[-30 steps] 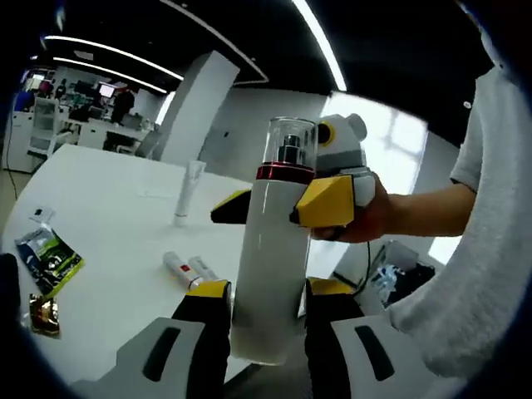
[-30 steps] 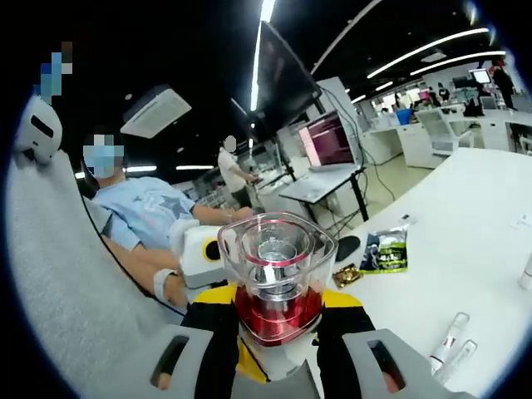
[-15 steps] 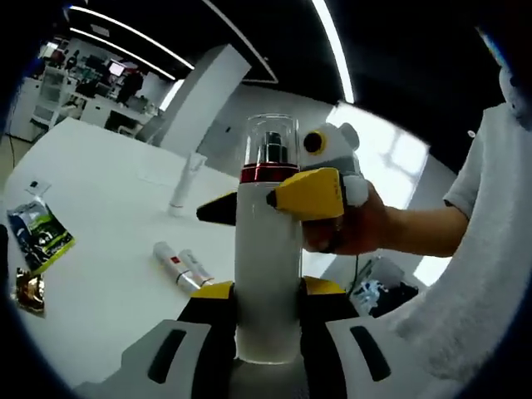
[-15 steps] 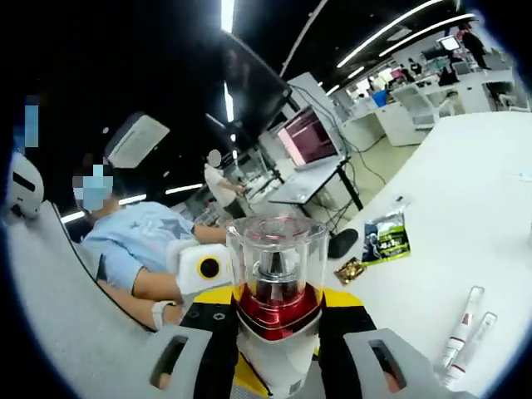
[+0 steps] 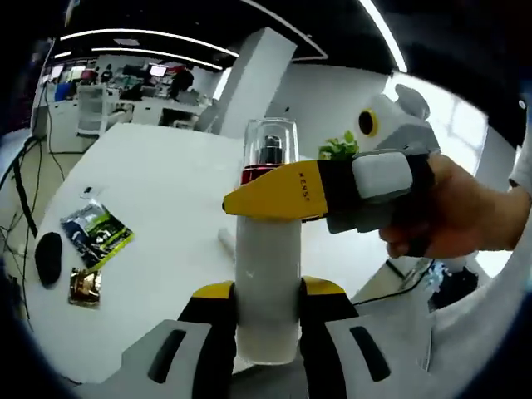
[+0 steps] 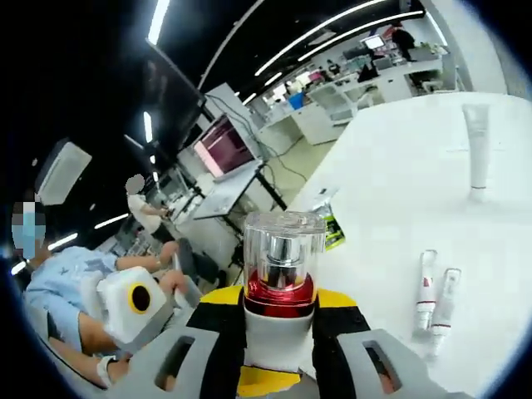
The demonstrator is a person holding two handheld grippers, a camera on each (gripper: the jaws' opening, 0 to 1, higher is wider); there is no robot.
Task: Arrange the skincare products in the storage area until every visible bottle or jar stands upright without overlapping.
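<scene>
A tall white bottle (image 5: pixel 266 274) with a red collar and a clear cap stands upright between my left gripper's (image 5: pixel 266 293) yellow-tipped jaws, which are shut on its lower body. My right gripper (image 5: pixel 270 193), held by a hand, comes in from the right and is shut on the bottle just under the collar. In the right gripper view the bottle (image 6: pixel 279 283) rises between my right gripper's (image 6: pixel 279 303) jaws. Two small red-banded tubes (image 6: pixel 434 293) lie side by side on the white table (image 6: pixel 399 191). A white tube (image 6: pixel 475 141) stands on its cap farther back.
A green sachet (image 5: pixel 96 236) and a gold sachet (image 5: pixel 84 286) lie on the table's left part, with a black oval object (image 5: pixel 47 254) beside them near the edge. Off the table's edge a seated person (image 6: pixel 58 291) is close. Desks and screens stand behind.
Both grippers have kept hold of the bottle. The hands have turned, so both views swung across the room; the right gripper's jaw now crosses the bottle's front in the left gripper view.
</scene>
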